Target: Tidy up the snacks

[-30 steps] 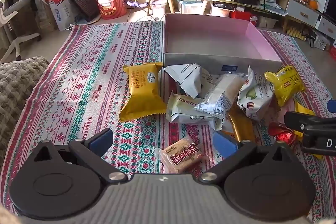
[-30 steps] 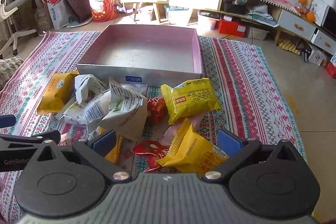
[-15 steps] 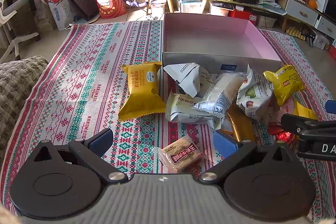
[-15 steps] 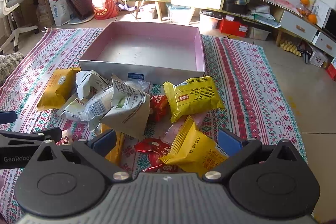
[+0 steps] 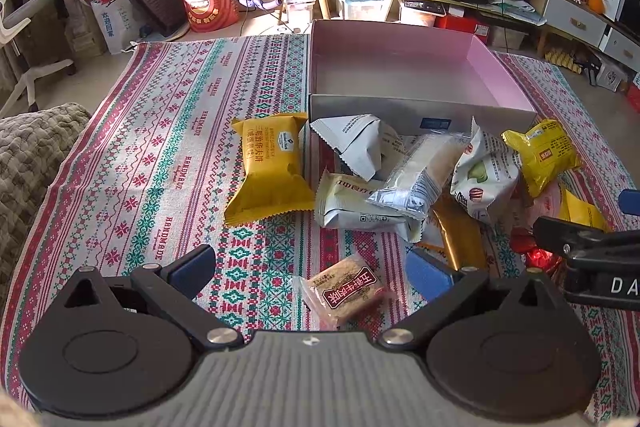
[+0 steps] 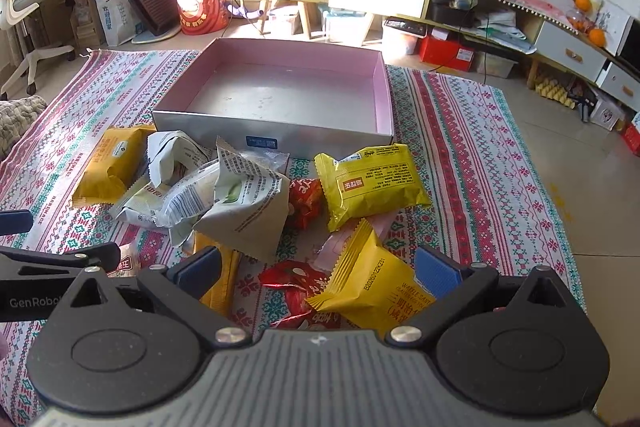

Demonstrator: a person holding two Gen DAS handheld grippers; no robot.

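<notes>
Left gripper (image 5: pixel 310 269): we hold its jaws wide open, gripping nothing, above a small brown biscuit pack (image 5: pixel 347 290).
Right gripper (image 6: pixel 318 269): jaws equally spread, empty, over a yellow wafer packet (image 6: pixel 374 293) and red wrappers (image 6: pixel 298 285).
Snacks: we see them heaped on the patterned cloth (image 5: pixel 160 155), just before the box.
Pink-lined box (image 6: pixel 382 95): holds no snacks.

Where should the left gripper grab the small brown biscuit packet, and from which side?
Pinch the brown biscuit packet across its short width, straight down from above. It lies flat and alone on the cloth, between the open left gripper's fingers; the crimped ends are too thin.
</notes>
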